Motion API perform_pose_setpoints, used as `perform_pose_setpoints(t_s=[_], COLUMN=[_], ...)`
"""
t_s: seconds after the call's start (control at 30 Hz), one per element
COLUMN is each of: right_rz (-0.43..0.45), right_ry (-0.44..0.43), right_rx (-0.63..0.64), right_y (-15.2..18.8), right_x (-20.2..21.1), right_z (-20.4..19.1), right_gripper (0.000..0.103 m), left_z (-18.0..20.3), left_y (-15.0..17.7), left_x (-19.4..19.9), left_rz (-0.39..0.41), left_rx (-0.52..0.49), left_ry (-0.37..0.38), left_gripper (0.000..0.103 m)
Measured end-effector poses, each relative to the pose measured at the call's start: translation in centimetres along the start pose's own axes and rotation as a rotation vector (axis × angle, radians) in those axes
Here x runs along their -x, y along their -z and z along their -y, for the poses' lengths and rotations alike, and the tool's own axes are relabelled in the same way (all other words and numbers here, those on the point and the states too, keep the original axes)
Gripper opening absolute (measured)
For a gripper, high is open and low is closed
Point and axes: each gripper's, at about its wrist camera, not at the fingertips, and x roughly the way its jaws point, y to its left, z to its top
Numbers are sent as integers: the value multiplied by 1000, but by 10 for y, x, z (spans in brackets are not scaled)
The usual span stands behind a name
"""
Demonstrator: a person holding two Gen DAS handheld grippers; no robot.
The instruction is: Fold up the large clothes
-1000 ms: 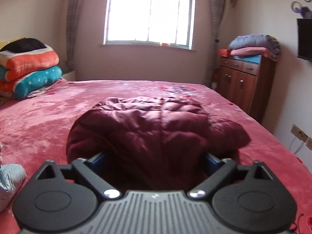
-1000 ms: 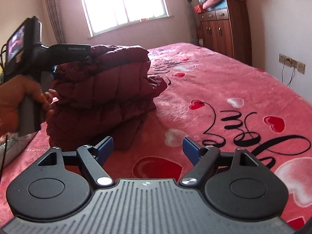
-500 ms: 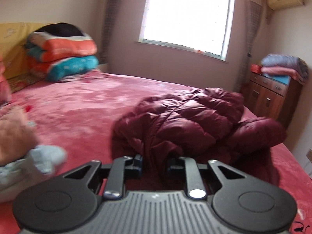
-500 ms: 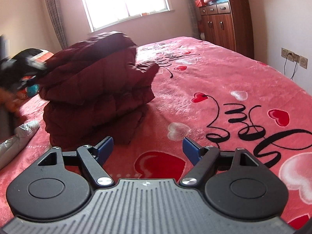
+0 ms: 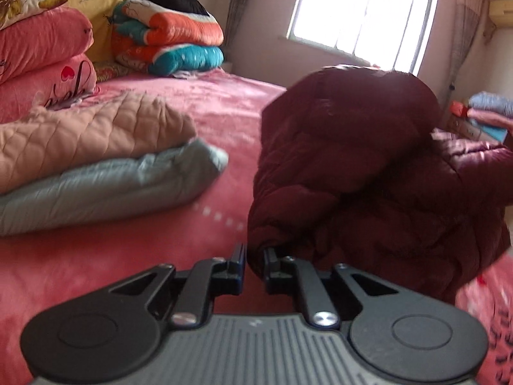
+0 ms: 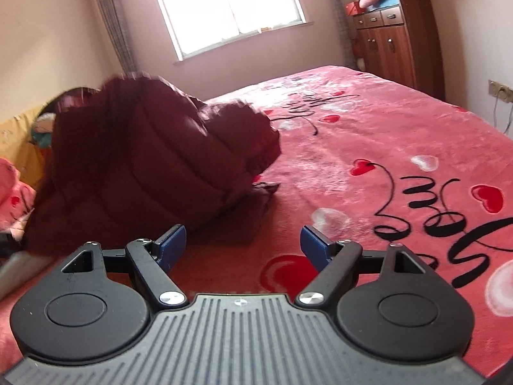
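Note:
A folded dark red puffer jacket (image 5: 362,166) hangs from my left gripper (image 5: 255,264), which is shut on its lower edge and holds the bundle up over the pink bed (image 5: 134,256). In the right wrist view the same jacket (image 6: 150,166) shows blurred, at the left above the bed (image 6: 368,147). My right gripper (image 6: 243,245) is open and empty, low over the bedspread, to the right of the jacket.
A folded peach quilted garment (image 5: 86,134) lies on a folded grey-blue jacket (image 5: 105,189) at the left. Pink pillows (image 5: 41,54) and rolled blankets (image 5: 170,41) sit at the headboard. A wooden cabinet (image 6: 394,38) stands by the far wall, with wall sockets (image 6: 498,89) at the right.
My left gripper closed on the jacket's edge, lifted the bundle and swung it left toward the stacked garments. My right gripper stayed open and barely moved.

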Motion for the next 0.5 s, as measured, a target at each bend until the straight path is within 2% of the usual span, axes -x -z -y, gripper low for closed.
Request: perform_pose_setpoints(t_s=[0.17,0.23,0.37,0.5], right_rz=[12,7,7,38], right_ry=[-69,-86,-104,-116], right_rx=[11,18,19,82], right_y=[-1,-1,-6,-24], right_x=[3,2,2,-3], right_z=[-6,-11,-27,-54], right_gripper=[100,100,101,101], left_z=[-6,-11,-18,-18], left_y=[24,28,35,39], left_x=[17,24,40,42], left_rz=[-33,-35,11,51], left_rx=[-57,-40,-33,-41], left_ry=[20,61,132,159], left_gripper=[8,8,8,9])
